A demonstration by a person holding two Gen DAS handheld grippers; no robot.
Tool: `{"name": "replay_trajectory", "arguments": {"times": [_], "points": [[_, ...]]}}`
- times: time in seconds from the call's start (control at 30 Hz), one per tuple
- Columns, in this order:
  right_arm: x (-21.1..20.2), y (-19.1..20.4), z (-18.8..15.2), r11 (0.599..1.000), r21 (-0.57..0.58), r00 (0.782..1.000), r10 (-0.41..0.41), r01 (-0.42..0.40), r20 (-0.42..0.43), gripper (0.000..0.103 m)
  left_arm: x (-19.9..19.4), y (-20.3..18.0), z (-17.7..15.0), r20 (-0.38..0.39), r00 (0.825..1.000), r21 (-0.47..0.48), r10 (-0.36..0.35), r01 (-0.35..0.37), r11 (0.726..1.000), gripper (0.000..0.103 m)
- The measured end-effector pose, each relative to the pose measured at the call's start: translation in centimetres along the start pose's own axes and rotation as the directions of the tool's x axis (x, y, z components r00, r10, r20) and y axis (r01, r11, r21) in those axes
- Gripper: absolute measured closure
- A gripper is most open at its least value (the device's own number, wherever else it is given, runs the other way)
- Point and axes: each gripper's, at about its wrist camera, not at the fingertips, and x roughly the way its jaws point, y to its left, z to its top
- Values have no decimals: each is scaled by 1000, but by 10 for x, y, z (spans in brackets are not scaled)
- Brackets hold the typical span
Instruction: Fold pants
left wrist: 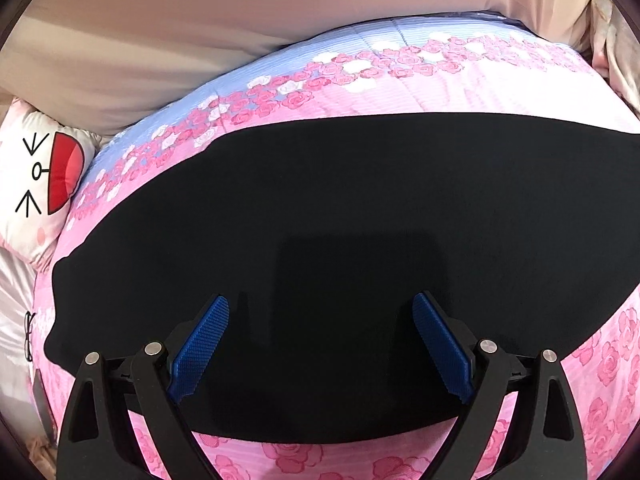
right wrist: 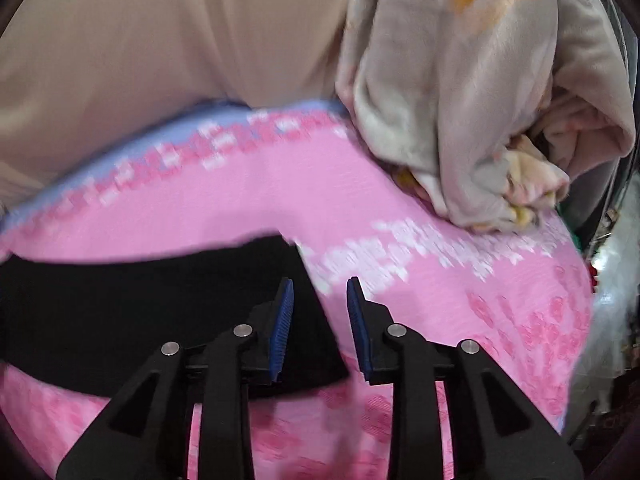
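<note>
The black pants (left wrist: 340,216) lie flat in a wide smooth band across the pink rose-print quilt (left wrist: 400,96). My left gripper (left wrist: 320,308) hovers over the middle of the pants, jaws wide open and empty, blue pads (left wrist: 200,348) showing. In the right wrist view the right end of the pants (right wrist: 140,304) lies on the quilt (right wrist: 440,320). My right gripper (right wrist: 320,292) is open and empty over that end's edge; the left finger is over black cloth, the right over the quilt. This view is motion-blurred.
A beige wall or headboard (left wrist: 200,20) runs behind the bed. A white cartoon-face pillow (left wrist: 36,184) lies at the left edge. A bunched cream blanket (right wrist: 480,100) lies at the far right of the quilt. Dark clutter (right wrist: 616,240) lies beyond the bed's right edge.
</note>
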Motion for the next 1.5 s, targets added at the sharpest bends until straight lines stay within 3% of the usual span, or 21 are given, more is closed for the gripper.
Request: {"name": "replay_trajectory", "arguments": {"times": [0.13,0.2,0.23,0.3,0.37,0.43,0.57,0.7,0.8,0.87,0.9,0.93,0.97,1.0,1.03,1.07,1.13,1.37,1.5], "points": [[51,39,7,990,-92,989,93,-104,-112,80,1,0,-1,-1,1000,-7,1,-1,1000,11],[88,29,10,992,-127,989,-31,12,-148,89,1,2,-3,2,1000,-9,-5,5,1000,11],[90,13,16,998,-55,993,-4,-3,-119,98,1,2,-3,2,1000,-13,-11,11,1000,11],[78,-15,27,991,130,996,-12,24,-88,103,0,5,-4,0,1000,-20,-20,20,1000,11],[56,-16,28,988,114,994,-94,99,-50,96,-2,8,-6,4,1000,-28,-24,24,999,11],[31,-20,14,986,131,994,-100,105,-42,92,-4,12,-7,4,999,-37,-32,32,999,11],[1,-36,-29,974,201,993,-94,107,-75,47,-4,13,-8,5,999,-46,-46,46,998,11],[-4,-47,-63,961,274,995,-22,50,-102,47,-6,7,-6,18,998,-37,-64,64,997,11],[-1,-46,-67,953,300,996,-12,37,-87,37,-10,0,-6,30,997,-22,-74,75,997,11],[2,-40,-66,951,307,997,-6,31,-83,24,-15,-2,-8,40,996,-12,-78,78,997,11],[5,-35,-64,955,293,996,-17,41,-85,24,-17,-1,-9,44,996,-11,-78,78,997,11],[8,-27,-64,963,261,995,-43,66,-90,25,-18,1,-11,46,996,-14,-75,75,997,11],[7,-22,-63,967,231,992,-93,111,-87,35,-19,3,-13,46,996,-18,-71,72,997,11],[0,-17,-61,961,220,985,-160,169,-58,39,-20,7,-14,45,997,-25,-67,68,997,11],[-6,-15,-61,960,219,984,-174,175,-26,43,-21,11,-16,44,997,-36,-61,63,997,11],[-12,-13,-60,965,216,989,-150,148,-8,59,-22,15,-17,44,997,-46,-58,60,997,11],[-4,-15,-60,967,228,992,-106,118,-63,81,-21,22,-19,37,998,-63,-56,58,996,11],[12,-19,-56,967,239,993,-70,91,-93,79,-20,18,-16,34,997,-59,-67,69,996,11],[15,-8,-54,976,164,987,-125,140,-100,81,-25,9,-14,50,996,-37,-78,80,996,11]]}}
